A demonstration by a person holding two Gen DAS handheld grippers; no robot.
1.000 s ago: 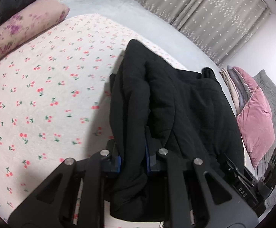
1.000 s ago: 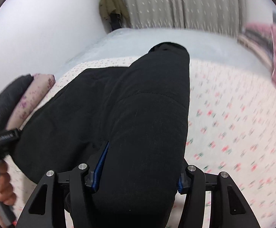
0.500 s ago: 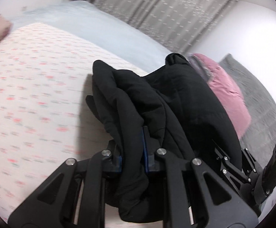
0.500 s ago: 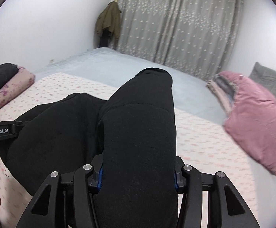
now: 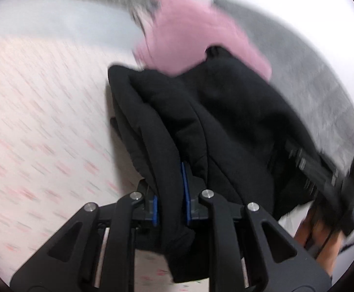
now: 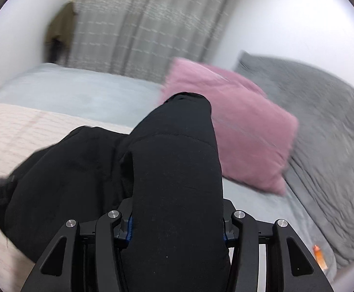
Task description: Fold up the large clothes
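Now both grippers, left [image 5: 169, 202] and right [image 6: 177, 226], still clench the black coat [image 6: 172, 170], swung toward the pink pillow [image 6: 237, 131].

Left hand-held gripper [image 5: 169, 202] apparently clamped on black garment [image 5: 201, 121]

Open bed [image 6: 84, 90] surface lies left and ahead. A pink pillow [image 6: 235, 131] and a grey blanket [image 6: 323, 126] block the right side, just beyond the black coat [image 6: 177, 170].
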